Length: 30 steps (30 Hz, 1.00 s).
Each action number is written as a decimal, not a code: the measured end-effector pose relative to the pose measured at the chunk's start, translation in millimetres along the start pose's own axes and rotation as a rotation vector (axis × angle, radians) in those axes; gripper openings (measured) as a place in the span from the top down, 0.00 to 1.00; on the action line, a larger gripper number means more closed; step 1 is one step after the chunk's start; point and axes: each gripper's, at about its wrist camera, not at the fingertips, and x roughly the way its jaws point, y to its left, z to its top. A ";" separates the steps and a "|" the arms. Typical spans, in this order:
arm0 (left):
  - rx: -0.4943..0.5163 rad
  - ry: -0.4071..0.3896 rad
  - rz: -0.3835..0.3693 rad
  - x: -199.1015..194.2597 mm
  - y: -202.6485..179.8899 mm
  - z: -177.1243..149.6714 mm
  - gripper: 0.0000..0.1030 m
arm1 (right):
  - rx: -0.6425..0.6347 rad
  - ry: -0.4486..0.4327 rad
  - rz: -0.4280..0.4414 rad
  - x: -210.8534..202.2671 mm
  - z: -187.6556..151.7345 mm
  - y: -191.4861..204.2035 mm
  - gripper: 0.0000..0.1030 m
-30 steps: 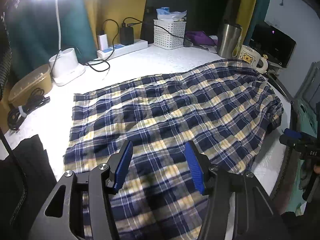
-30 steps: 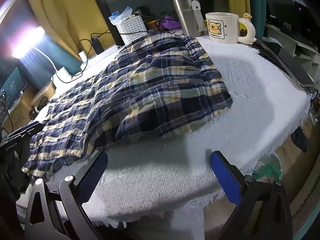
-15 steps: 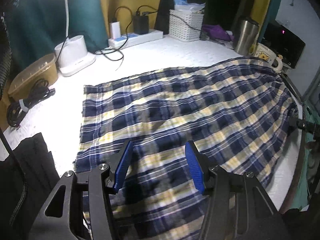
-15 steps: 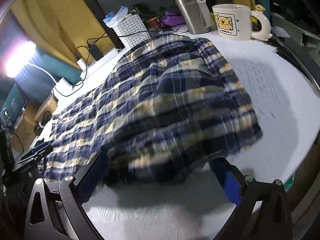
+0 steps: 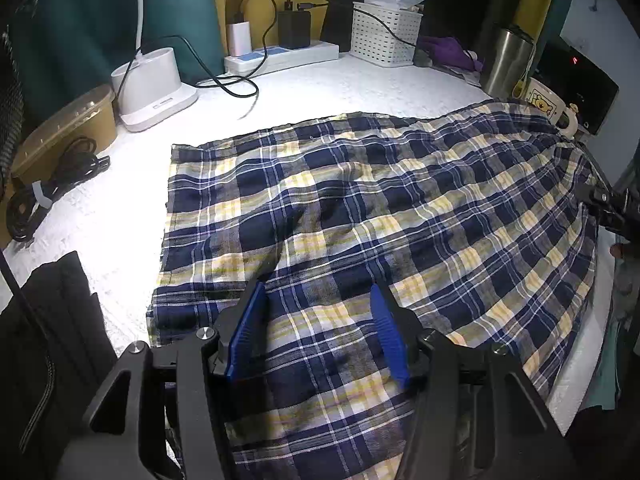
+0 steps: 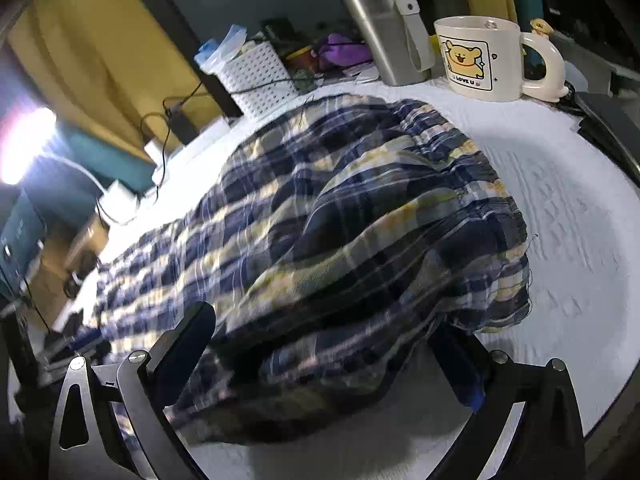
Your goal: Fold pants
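The navy, yellow and white plaid pants (image 5: 392,216) lie spread flat on the white table cover (image 5: 320,88). My left gripper (image 5: 316,292) hovers low over their near edge, blue pads apart and the cloth under the gap. In the right wrist view the bunched end of the pants (image 6: 360,216) reaches between the widely spread fingers of my right gripper (image 6: 320,332). Neither pad presses on the cloth. The right gripper (image 5: 608,204) also shows at the pants' far right edge in the left wrist view.
A bear mug (image 6: 480,60) and a steel tumbler (image 6: 380,20) stand just behind the pants' right end. A white basket (image 5: 384,34), power strip (image 5: 280,54), lamp base (image 5: 152,84), brown container (image 5: 60,128) and coiled cables (image 5: 48,188) line the back and left.
My left gripper has sunk and moved in over the pants. My right gripper has moved in from the bare cover until the pants' end lies between its fingers.
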 end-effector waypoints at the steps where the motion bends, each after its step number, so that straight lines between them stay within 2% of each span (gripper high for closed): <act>1: -0.001 -0.001 -0.001 -0.2 0.1 -0.3 0.47 | 0.010 -0.004 0.006 0.0 1.2 -0.9 0.00; 5: -0.011 -0.006 -0.012 -1.7 2.1 -0.7 0.47 | 0.042 -0.012 0.025 1.3 6.2 -3.8 0.00; 10: -0.017 -0.013 -0.024 -5.3 5.2 -4.2 0.47 | 0.140 -0.033 0.062 -2.5 11.8 -18.4 0.00; 14: -0.013 -0.014 -0.028 -6.6 6.0 -4.9 0.47 | 0.173 -0.055 0.041 -0.9 16.8 -19.9 0.01; 22: -0.006 -0.013 -0.003 -6.6 0.9 -6.2 0.47 | 0.174 -0.063 0.008 0.7 23.3 -25.7 0.01; 27: -0.002 -0.009 0.008 -6.1 -1.1 -5.4 0.47 | 0.195 -0.082 0.048 4.0 27.1 -30.1 0.01; 28: 0.000 -0.012 0.009 -6.3 -0.9 -5.9 0.47 | 0.196 -0.084 0.054 3.8 27.0 -30.8 0.04; 29: 0.001 -0.014 0.012 -6.4 -1.4 -6.3 0.47 | 0.193 -0.087 0.052 3.6 26.4 -31.6 0.12; 30: 0.005 -0.016 0.019 -6.3 -2.3 -6.6 0.47 | 0.194 -0.089 0.050 3.1 25.9 -34.1 0.15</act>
